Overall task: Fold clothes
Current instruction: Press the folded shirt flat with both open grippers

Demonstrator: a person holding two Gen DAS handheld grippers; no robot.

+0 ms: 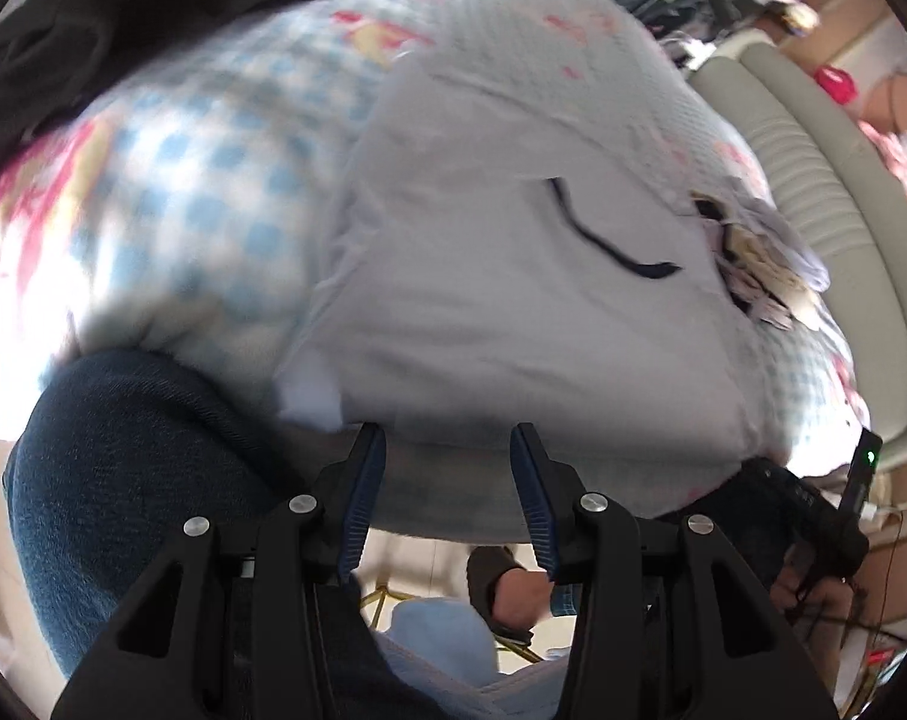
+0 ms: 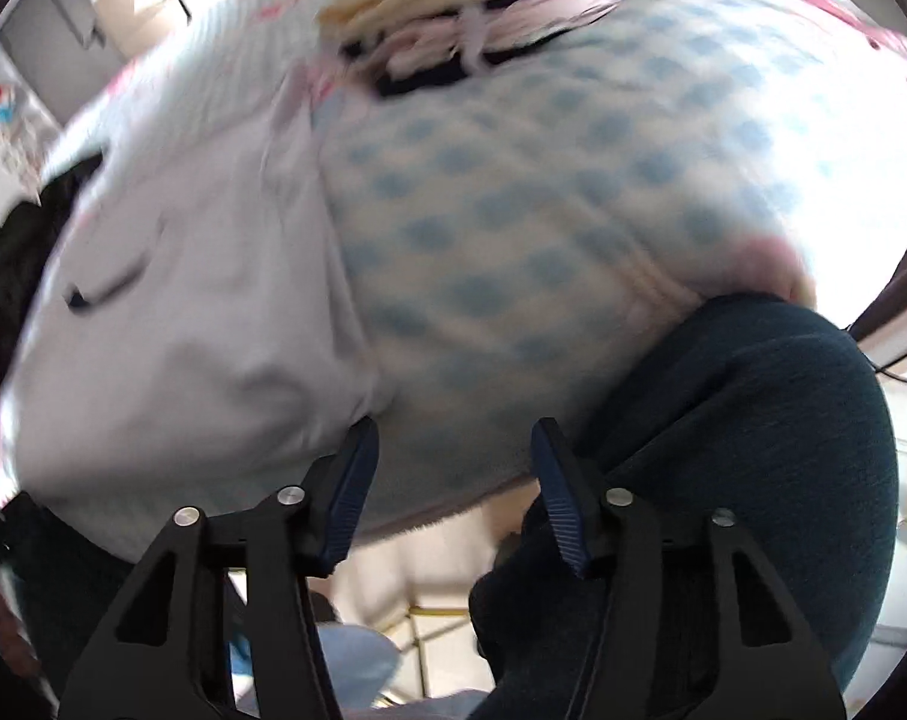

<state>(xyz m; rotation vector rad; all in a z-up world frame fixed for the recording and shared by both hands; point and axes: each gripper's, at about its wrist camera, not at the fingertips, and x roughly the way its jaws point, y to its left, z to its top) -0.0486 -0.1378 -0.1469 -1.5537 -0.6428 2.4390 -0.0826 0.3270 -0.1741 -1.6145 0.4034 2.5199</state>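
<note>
A pale lilac garment point(image 1: 501, 276) with a black curved mark and a printed patch lies flat on a blue-checked bedspread point(image 1: 213, 192). My left gripper point(image 1: 447, 441) sits at the garment's near hem, over the bed's edge, jaws apart and the pads pressing on nothing. In the right wrist view the same garment point(image 2: 183, 300) spreads to the left. My right gripper point(image 2: 453, 429) stands open at the bedspread's point(image 2: 543, 210) near edge, its left fingertip point(image 2: 363, 438) just beside the garment's corner. The right gripper's black body point(image 1: 813, 510) shows low on the right of the left wrist view.
Dark blue denim, seemingly a person's leg, presses against the bed edge point(image 1: 123, 480) point(image 2: 723, 450). Black clothing point(image 1: 93, 30) is heaped at the far left. A cream padded bed frame point(image 1: 825, 192) runs along the right. Below the bed are a slippered foot point(image 1: 501, 588) and light blue fabric point(image 1: 435, 636).
</note>
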